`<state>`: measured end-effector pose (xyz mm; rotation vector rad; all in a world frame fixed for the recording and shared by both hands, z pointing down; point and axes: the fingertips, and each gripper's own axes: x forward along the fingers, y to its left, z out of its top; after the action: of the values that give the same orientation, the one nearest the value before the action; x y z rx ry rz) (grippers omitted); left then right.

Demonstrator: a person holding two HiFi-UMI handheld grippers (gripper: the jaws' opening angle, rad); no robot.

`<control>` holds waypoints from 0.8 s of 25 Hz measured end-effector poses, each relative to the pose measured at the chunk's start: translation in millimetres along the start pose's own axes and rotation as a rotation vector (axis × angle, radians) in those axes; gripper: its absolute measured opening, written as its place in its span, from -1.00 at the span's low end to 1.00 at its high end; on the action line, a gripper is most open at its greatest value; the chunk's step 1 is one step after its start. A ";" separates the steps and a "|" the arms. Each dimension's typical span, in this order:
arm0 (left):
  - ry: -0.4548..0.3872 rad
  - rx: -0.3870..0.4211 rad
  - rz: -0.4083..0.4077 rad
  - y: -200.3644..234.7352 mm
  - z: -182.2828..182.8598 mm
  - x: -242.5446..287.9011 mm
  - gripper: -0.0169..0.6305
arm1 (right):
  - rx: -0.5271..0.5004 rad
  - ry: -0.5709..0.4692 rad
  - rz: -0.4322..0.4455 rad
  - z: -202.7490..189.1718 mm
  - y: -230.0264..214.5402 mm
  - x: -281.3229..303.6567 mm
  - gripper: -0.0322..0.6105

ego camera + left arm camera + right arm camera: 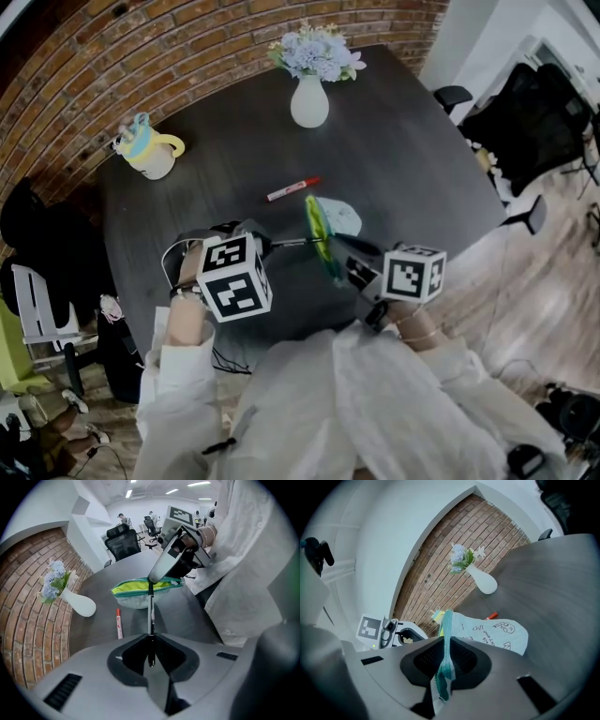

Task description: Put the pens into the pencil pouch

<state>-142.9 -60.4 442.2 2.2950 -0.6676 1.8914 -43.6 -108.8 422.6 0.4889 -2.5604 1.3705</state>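
Where the pencil pouch (339,217) is held up over the near part of the dark round table (422,169), it shows a pale blue body printed with small doodles, a yellow-green mouth and a teal zip edge; the right gripper (443,663) has its jaws clamped on that zip edge, with the pouch's body stretching away from them towards the table's middle; a slim black pen (151,620) is pinched by one end between the closed jaws of the left gripper (151,653) and runs straight out to the pouch's mouth, meeting it just beside the right gripper's tip; whether the pen's far end is already inside cannot be told; the two grippers sit close together, left and right of the pouch, each carrying its marker cube, with white sleeves behind them; a second pen, the red marker (292,188), lies flat on the table just beyond the pouch, apart from both grippers; further back a white vase (309,101) of pale blue flowers (317,52) stands upright near the far edge, and a yellow-handled mug (150,155) sits at the far left edge; a brick wall curves behind the table, and black office chairs (525,112) stand to the right
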 end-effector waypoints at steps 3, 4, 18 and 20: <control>0.040 0.005 -0.006 1.9 -0.7 3.4 -0.80 | -0.028 -0.001 -0.014 -0.2 0.4 -0.5 -0.79; 0.053 0.007 -0.011 2.4 -1.0 4.3 -0.80 | -0.041 0.002 -0.022 -0.1 0.3 -0.6 -0.79; 0.156 0.078 0.161 30.7 7.8 -4.3 -0.80 | -0.082 0.009 -0.067 -2.1 -3.9 2.7 -0.79; 0.119 0.083 0.188 34.6 20.3 -14.5 -0.80 | -0.091 0.012 -0.072 -2.5 -3.8 3.5 -0.79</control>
<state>-139.7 -94.5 416.8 2.2144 -0.8304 2.1568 -45.3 -109.4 428.0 0.5496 -2.5554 1.2238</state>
